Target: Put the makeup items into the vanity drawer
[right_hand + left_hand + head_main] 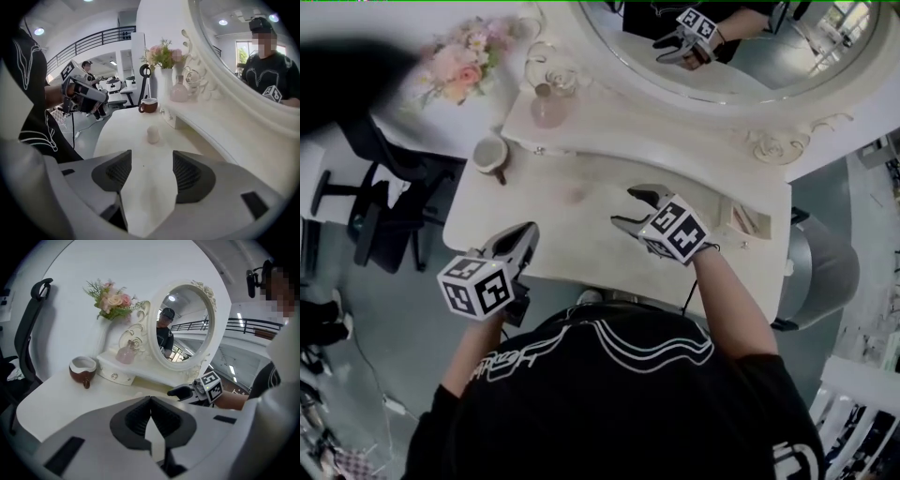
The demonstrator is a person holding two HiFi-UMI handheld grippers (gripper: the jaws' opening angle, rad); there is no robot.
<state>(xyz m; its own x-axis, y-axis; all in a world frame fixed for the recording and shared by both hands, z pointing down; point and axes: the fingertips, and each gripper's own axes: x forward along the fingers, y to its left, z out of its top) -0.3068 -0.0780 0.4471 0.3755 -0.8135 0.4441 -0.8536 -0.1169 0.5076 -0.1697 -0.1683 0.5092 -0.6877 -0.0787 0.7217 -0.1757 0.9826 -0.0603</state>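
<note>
A small pale, pinkish makeup jar [153, 134] stands on the white vanity top [534, 220], and shows faintly from above [575, 194]. My right gripper [626, 208] hovers over the table's middle, jaws open and empty [151, 164], with the jar a short way ahead of them. My left gripper [523, 234] hangs by the table's front left edge, jaws shut with nothing in them [150, 399]. A small drawer with a knob [114, 376] sits shut under the mirror shelf at the left. At the right end a drawer [741, 219] looks pulled out, with pinkish things inside.
A brown cup [490, 155] stands at the table's left corner. A pink perfume bottle [548, 108] and a vase of flowers [461, 64] stand on the shelf beside the oval mirror [741, 47]. A black office chair [380, 202] is left of the table.
</note>
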